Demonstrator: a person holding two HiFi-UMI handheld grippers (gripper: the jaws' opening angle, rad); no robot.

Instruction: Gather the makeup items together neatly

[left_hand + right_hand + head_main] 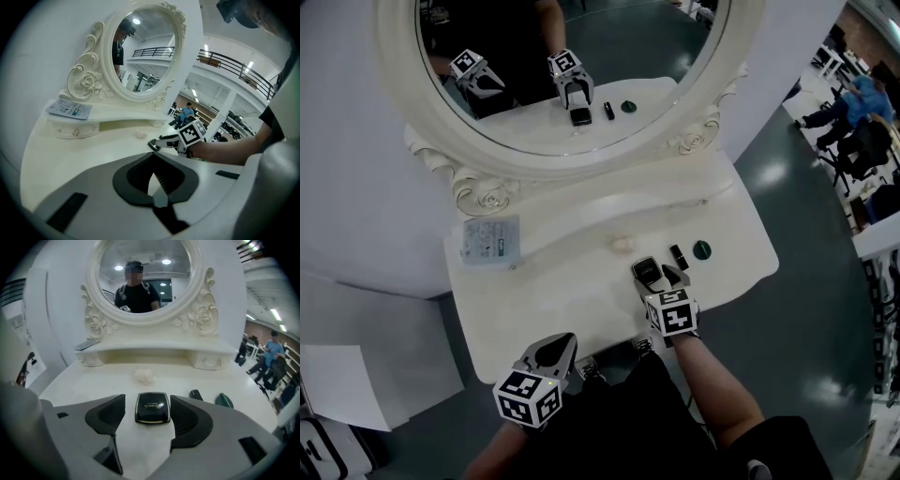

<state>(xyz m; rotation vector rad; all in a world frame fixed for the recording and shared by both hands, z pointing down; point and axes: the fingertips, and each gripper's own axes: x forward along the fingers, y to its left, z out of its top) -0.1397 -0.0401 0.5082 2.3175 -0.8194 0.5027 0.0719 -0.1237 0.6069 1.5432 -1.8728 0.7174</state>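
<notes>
On the white bench (562, 300), below an oval mirror (572, 167), a black compact (647, 270) lies flat toward the right front. The right gripper (659, 275) is set down over it. In the right gripper view its fingers (110, 416) stand spread wide, with the compact lying between them, lid up. Bare bench shows between the compact and the left finger, while the right finger is just beside its edge; whether they touch cannot be told. To the right of the compact lies a small black stick (678, 256), and beyond that a green disc (702, 249). The three are near one another in a loose row and apart. A pale lump (622, 245) sits behind the compact, toward the mirror. At the left, a light packet (490, 240) lies on the raised shelf (581, 211) under the mirror frame, well apart from the other things. The left gripper (565, 342) is held at the bench's front edge, left of the right one. In its own view its fingers (126, 183) are drawn together at the tips with nothing between them, and it points across the bench toward the right gripper. Both grippers show again in the mirror.
</notes>
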